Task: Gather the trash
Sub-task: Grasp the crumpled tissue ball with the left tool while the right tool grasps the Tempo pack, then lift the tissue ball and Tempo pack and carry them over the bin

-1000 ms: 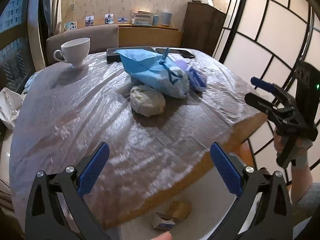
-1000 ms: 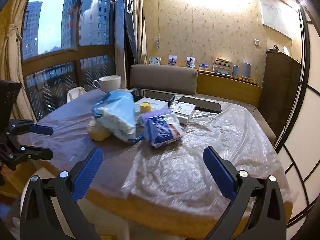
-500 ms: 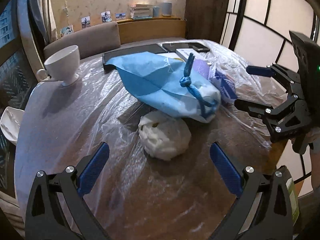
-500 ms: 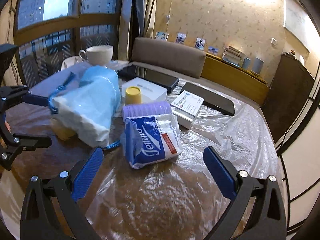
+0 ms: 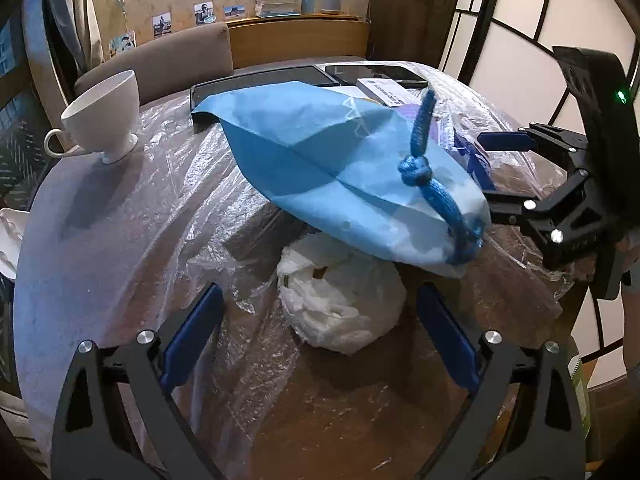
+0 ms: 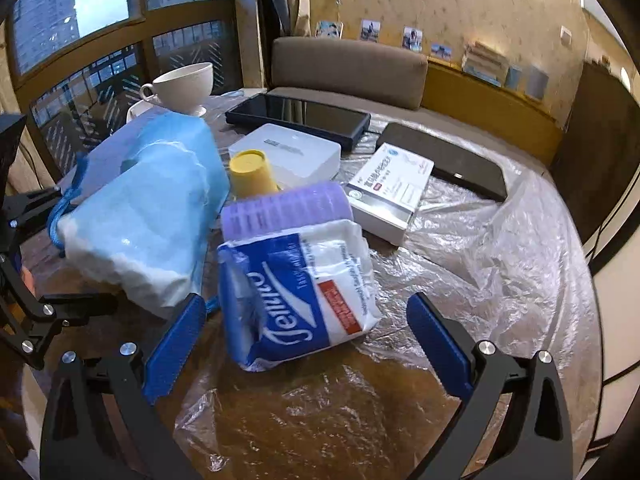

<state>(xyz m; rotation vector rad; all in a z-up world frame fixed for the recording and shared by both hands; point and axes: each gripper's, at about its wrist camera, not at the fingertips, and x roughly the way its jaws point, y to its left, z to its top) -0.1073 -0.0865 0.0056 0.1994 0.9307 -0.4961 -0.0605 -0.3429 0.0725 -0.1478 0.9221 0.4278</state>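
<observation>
A crumpled white plastic bag (image 5: 340, 304) lies on the plastic-covered table (image 5: 120, 240), half under a blue drawstring bag (image 5: 320, 160). My left gripper (image 5: 320, 336) reaches down around the white bag; its jaws are closing with the bag between them, and the pads are not pressing on it. In the right wrist view a blue-and-white tissue pack (image 6: 300, 292) lies just beyond my right gripper (image 6: 304, 348), which is open, pads wide on either side. The blue drawstring bag (image 6: 140, 216) sits left of the pack. The right gripper (image 5: 500, 172) shows at the far side of the blue bag.
A white cup (image 5: 104, 116) stands at the back left. Behind the bags are a black tablet (image 6: 300, 120), a white box (image 6: 288, 156), a yellow cup (image 6: 252, 176), a medicine box (image 6: 388, 188) and a purple pack (image 6: 284, 208). The table edge drops off at the right (image 5: 560, 312).
Both grippers have moved in over the table toward the pile. The white bag now sits between the left fingers, whose pads have drawn slightly together. The tissue pack is nearer the right fingers.
</observation>
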